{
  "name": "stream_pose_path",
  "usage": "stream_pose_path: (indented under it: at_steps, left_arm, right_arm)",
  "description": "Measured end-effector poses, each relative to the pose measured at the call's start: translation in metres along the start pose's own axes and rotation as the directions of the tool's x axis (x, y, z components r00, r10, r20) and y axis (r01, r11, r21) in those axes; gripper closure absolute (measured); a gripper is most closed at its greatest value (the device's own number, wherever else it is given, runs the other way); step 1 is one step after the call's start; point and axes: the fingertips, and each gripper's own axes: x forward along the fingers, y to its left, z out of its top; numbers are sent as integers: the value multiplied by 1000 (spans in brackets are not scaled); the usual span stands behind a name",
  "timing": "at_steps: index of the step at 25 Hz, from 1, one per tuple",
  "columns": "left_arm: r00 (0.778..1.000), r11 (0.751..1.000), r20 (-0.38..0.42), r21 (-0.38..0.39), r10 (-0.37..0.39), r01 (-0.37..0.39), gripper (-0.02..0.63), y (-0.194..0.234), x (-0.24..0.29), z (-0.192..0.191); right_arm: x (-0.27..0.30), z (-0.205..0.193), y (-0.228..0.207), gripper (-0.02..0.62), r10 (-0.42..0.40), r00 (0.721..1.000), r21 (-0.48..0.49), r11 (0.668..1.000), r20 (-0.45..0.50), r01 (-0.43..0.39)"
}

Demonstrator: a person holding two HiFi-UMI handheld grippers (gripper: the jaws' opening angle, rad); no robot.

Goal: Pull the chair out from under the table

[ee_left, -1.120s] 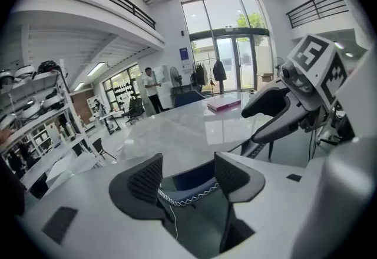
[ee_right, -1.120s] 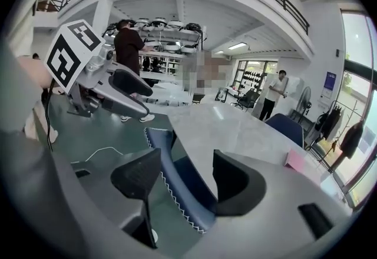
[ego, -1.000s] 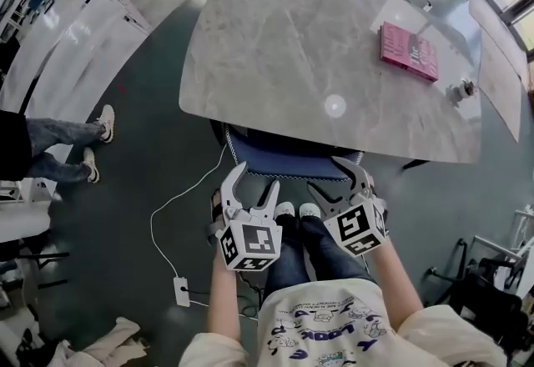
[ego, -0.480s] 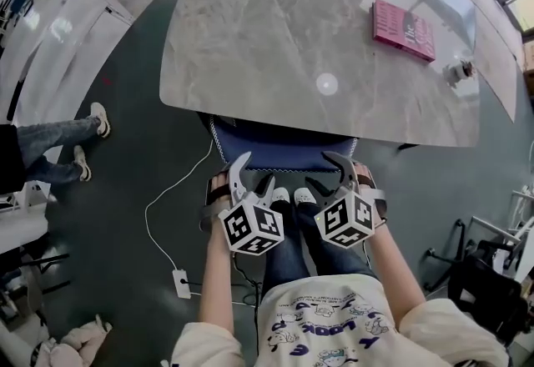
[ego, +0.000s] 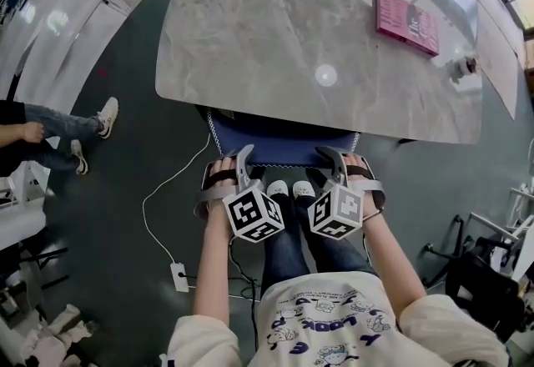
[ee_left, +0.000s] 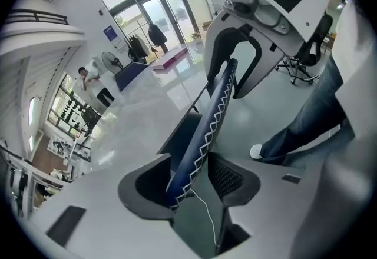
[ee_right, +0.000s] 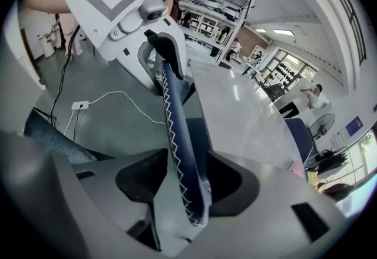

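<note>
Left tongs [ego: 241, 158], right tongs [ego: 333, 158] dropped astride chair back [ego: 284, 144] | jaws just narrowing, unclamped

Blue chair [ego: 279, 144] tucked under grey marble tbl [ego: 275, 32].

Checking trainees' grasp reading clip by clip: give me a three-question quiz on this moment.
1. What stands between the jaws of the left gripper and right gripper?
2. True or false: the chair is fully clear of the table.
3. The pink book lies: A on the table, B on the floor, C on the chair.
Key: 1 the chair's backrest; the jaws have just been closing, not yet clamped. 2 false. 3 A.
</note>
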Motion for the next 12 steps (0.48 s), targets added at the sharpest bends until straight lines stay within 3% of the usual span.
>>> stream_pose_path:
  at_steps: [6,12]
  left_arm:
    - [999,993,-34,122,13,-9,440,0,0,-2]
    - [998,986,-59,162,-28,38,488,-1,-3,-6]
  right_arm:
    - [5,1,3,459,-16,999,-88,996,-31,13]
    - [4,1,5,499,12,999,-100,995,-30,-15]
